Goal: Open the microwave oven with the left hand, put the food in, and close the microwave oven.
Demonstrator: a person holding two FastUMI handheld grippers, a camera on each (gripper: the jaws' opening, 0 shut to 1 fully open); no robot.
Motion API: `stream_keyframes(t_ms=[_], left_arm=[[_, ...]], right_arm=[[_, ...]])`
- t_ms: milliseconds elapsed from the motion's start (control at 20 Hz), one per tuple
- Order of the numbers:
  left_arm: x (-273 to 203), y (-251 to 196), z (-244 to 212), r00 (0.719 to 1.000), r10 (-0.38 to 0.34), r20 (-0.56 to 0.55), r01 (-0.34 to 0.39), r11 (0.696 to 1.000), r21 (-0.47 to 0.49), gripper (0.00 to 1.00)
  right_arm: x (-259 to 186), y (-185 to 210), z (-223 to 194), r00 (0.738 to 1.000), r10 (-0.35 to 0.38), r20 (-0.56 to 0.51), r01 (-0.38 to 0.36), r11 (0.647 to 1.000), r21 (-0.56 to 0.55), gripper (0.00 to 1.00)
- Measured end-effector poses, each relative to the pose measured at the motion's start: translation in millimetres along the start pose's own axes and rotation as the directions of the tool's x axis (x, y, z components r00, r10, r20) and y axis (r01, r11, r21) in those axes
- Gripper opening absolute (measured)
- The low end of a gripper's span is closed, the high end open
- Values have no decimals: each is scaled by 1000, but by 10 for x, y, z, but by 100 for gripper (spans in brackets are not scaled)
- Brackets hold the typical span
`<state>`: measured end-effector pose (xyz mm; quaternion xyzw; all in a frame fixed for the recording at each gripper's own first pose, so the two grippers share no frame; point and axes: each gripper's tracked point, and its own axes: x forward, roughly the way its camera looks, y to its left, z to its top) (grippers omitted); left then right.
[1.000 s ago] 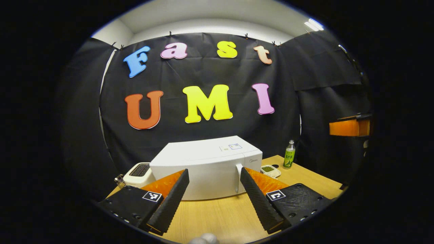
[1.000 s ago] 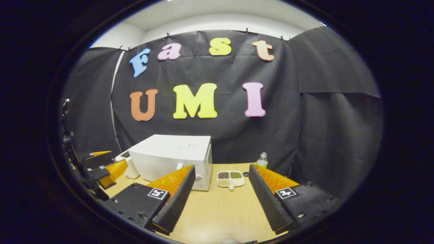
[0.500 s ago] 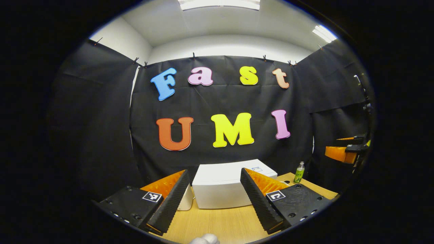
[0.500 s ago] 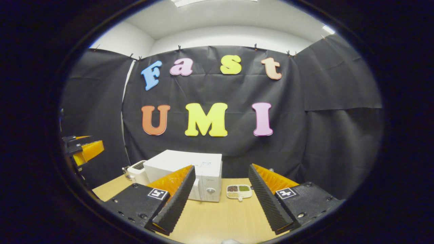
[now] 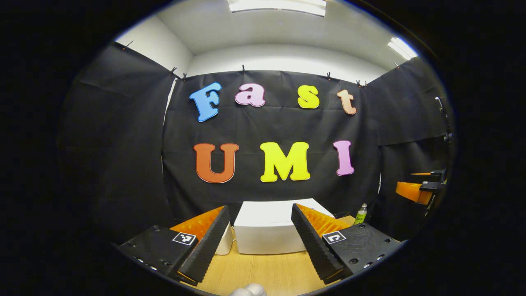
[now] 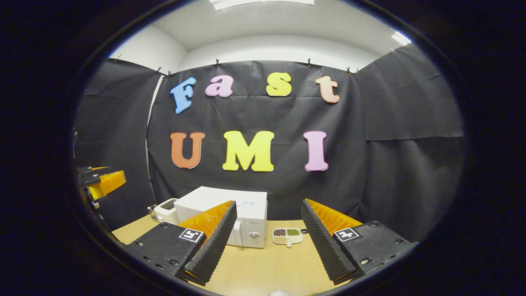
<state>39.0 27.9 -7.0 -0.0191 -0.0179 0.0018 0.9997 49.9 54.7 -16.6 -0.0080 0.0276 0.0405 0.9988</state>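
Both grippers were spread wide and held nothing. The left gripper (image 5: 259, 246) pointed at the closed microwave oven (image 5: 267, 230) at 12 o'clock, well short of it. The right gripper (image 6: 267, 242) faced the divided food tray (image 6: 287, 236) on the bench (image 6: 263, 267), just right of the oven. Reaching from so far, the left gripper risked missing the door handle (image 6: 237, 232) and shoving the oven back.

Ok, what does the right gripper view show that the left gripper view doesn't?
Right gripper view adds: the divided food tray beside the microwave, the microwave's knob, and the left gripper off to the side. Left gripper view adds: the green bottle and the right gripper. Shared: the shut microwave, the toaster and the wooden table.
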Motion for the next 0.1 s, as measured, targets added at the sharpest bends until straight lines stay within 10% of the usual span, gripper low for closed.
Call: stream_keyframes(t_ms=[100], left_arm=[[12, -23, -10, 1000, 0, -5, 0, 1000, -4, 96]], right_arm=[[8, -47, 7, 1000, -11, 4, 11, 1000, 1, 100]])
